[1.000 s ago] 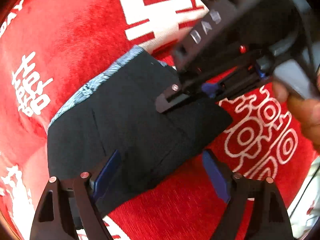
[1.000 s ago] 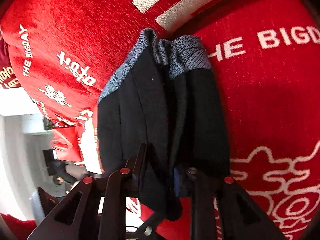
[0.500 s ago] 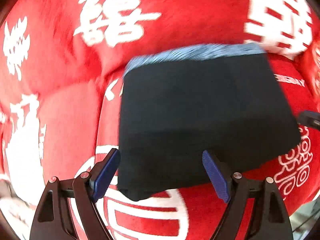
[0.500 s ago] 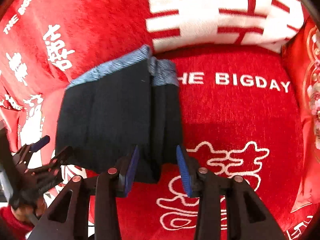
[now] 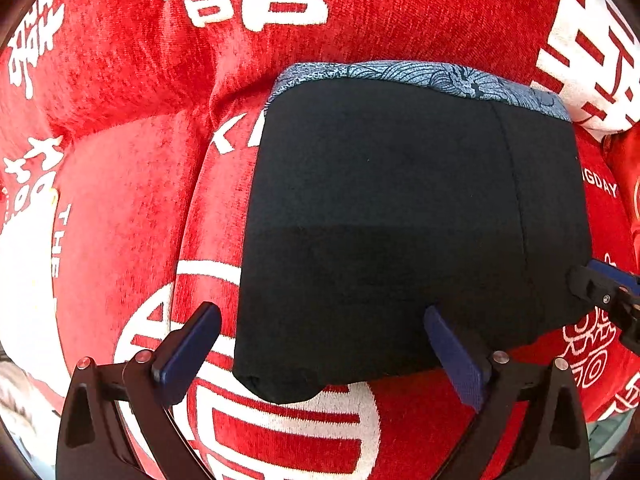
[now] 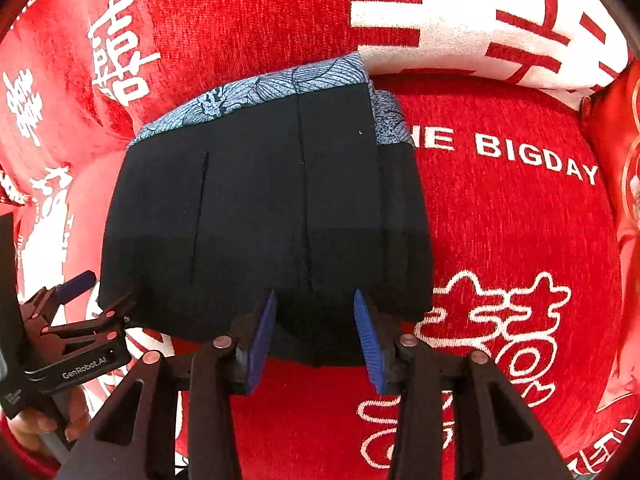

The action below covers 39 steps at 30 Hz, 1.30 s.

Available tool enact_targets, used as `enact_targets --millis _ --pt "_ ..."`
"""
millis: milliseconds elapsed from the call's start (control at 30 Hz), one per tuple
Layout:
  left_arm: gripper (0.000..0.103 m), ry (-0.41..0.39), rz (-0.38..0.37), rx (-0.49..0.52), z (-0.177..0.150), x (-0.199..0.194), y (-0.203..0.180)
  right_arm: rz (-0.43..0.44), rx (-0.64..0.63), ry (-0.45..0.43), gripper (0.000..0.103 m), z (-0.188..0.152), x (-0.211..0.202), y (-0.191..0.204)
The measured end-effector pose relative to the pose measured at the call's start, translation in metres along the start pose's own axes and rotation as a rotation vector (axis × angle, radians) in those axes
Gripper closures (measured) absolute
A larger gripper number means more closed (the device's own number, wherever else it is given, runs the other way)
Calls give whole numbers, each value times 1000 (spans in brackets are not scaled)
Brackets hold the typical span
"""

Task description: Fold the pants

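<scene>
The black pants (image 5: 384, 220) lie folded in a compact rectangle on the red cushion, with a blue patterned waistband (image 5: 420, 74) at the far edge. They also show in the right wrist view (image 6: 260, 220). My left gripper (image 5: 324, 352) is open, its blue pads on either side of the fold's near left corner. My right gripper (image 6: 316, 336) is open at the near right edge, holding nothing. The left gripper (image 6: 92, 296) appears at the left of the right wrist view, and the right gripper's tip (image 5: 604, 292) at the right edge of the left wrist view.
The red cushion cover (image 6: 500, 240) with white characters and "THE BIGDAY" lettering spreads under the pants. A red and white cushion (image 6: 500, 20) rises behind the waistband. A red satin item (image 6: 628, 160) sits at the far right.
The right gripper has opened and let go of the pants, then drawn back. The left gripper swung round to face the folded pants squarely. The pants now lie flat.
</scene>
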<state>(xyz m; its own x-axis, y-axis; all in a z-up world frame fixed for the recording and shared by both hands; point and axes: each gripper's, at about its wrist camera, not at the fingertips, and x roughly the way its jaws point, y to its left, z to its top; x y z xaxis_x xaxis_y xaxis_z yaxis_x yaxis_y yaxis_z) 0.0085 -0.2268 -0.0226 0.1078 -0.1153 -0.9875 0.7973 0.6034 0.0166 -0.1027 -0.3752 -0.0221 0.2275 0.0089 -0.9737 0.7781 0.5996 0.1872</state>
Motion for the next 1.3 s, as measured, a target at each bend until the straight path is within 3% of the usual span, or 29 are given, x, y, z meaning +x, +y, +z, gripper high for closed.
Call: enact_targets --millis 100,233,467,800,1000,1067,1133,1300 --pt "2 9 -3 9 8 7 3 -49 -20 -1 46 -1 4 6" --pt "2 13 -23 24 12 11 5 -83 17 -8 46 2 9 19" --pt "2 30 -61 48 20 21 12 -112 86 -8 44 -7 8 16" --pt "2 -2 -62 120 26 6 21 -106 235 -22 32 -17 11 -2" --pt "2 -64 -24 111 49 -7 51 -138 243 -46 32 -23 5 -2" --pt "2 -66 -3 89 63 -3 61 -136 240 -74 37 -29 -6 -2" --pt "2 -67 18 58 80 3 68 -110 222 -113 50 -28 -16 0" --pt "2 -90 49 6 123 17 71 -89 161 -157 54 17 -18 -6"
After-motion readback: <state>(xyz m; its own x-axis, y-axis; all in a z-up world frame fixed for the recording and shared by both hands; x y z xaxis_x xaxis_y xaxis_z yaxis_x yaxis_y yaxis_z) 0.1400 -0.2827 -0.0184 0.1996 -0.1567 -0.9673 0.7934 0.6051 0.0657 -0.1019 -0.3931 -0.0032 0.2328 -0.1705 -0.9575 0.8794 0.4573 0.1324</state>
